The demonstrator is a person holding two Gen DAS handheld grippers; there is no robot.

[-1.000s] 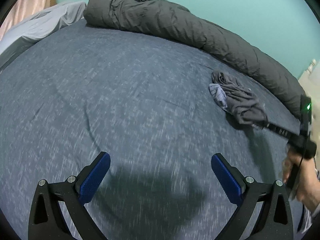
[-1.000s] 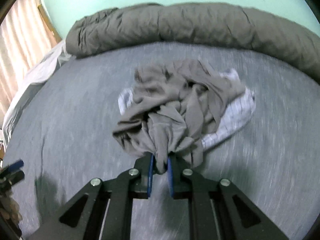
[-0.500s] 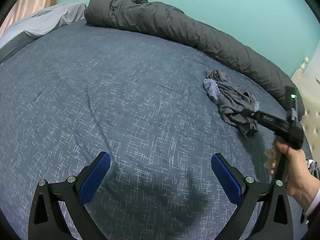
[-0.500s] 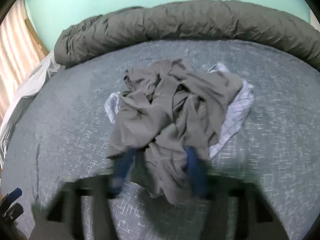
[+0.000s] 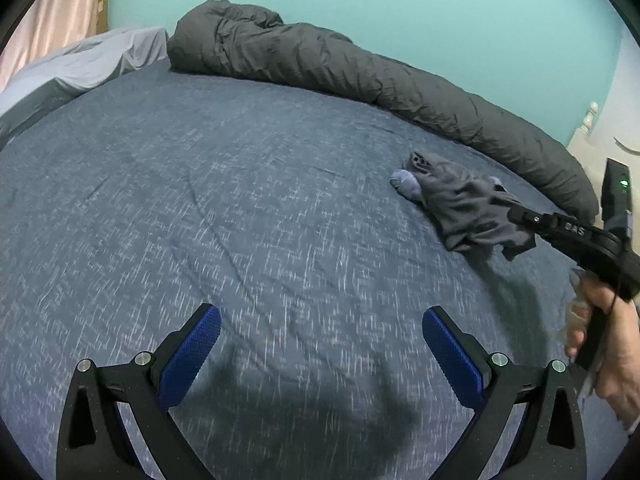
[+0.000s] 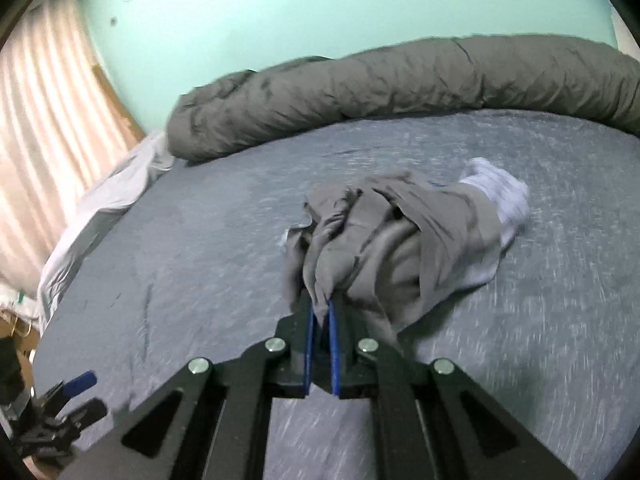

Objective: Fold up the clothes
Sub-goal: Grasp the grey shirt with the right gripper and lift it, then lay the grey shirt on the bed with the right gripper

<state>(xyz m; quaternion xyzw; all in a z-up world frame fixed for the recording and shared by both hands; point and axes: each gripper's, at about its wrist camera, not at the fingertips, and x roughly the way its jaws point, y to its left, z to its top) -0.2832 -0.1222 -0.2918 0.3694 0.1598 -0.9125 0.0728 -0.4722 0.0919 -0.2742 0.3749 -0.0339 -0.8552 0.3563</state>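
Observation:
A crumpled grey garment lies bunched on the blue bed sheet, partly covering a pale checked garment. My right gripper is shut on a fold of the grey garment at its near edge. From the left wrist view the same grey garment sits at the right, with the pale garment poking out behind it and the right gripper clamped on its near corner, held by a hand. My left gripper hangs open over bare sheet, well to the left of the clothes.
A rolled dark grey duvet runs along the far side of the bed against a teal wall. A light grey pillow lies at the far left, with a curtain beyond. A white headboard stands at the right.
The right gripper opened briefly, then shut again on a fold of the grey garment, which is now bunched up and lifted. The left gripper stayed open and shifted slightly.

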